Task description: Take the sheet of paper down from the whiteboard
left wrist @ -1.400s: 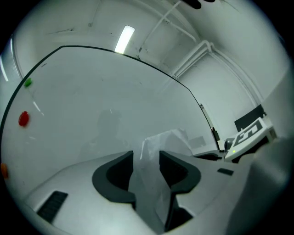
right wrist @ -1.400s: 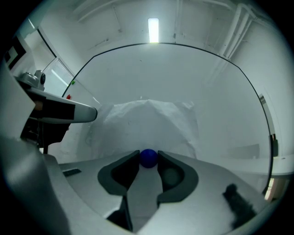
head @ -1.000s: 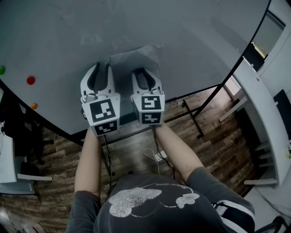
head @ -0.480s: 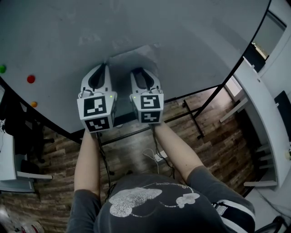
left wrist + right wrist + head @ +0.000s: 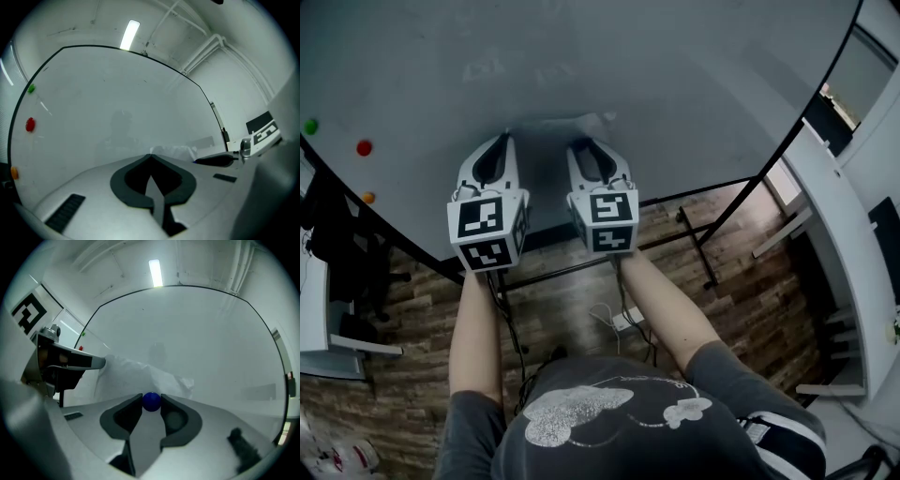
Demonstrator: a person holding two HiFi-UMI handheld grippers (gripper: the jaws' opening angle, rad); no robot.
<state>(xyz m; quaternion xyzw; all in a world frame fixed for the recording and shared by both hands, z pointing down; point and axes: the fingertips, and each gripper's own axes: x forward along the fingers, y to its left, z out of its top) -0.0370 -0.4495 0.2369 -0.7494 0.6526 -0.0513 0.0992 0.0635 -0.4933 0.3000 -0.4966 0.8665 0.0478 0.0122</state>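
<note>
Blue magnet in the right tool, sheet loose against the whiteboard

The right tool [image 5: 151,402] is clamped on a round blue magnet [image 5: 151,401] just in front of the crumpled sheet of paper [image 5: 546,164], which lies near the lower edge of the whiteboard [image 5: 675,84], between the two tools. The left tool [image 5: 150,155] is closed tip to tip at the sheet's left corner — whether it pinches the paper I cannot tell. If that magnet was the only one pinning the sheet and the left tool has no hold, the paper could slide off the lower edge to the floor. The ball-shaped magnet may also squirt out of the jaws.
</note>
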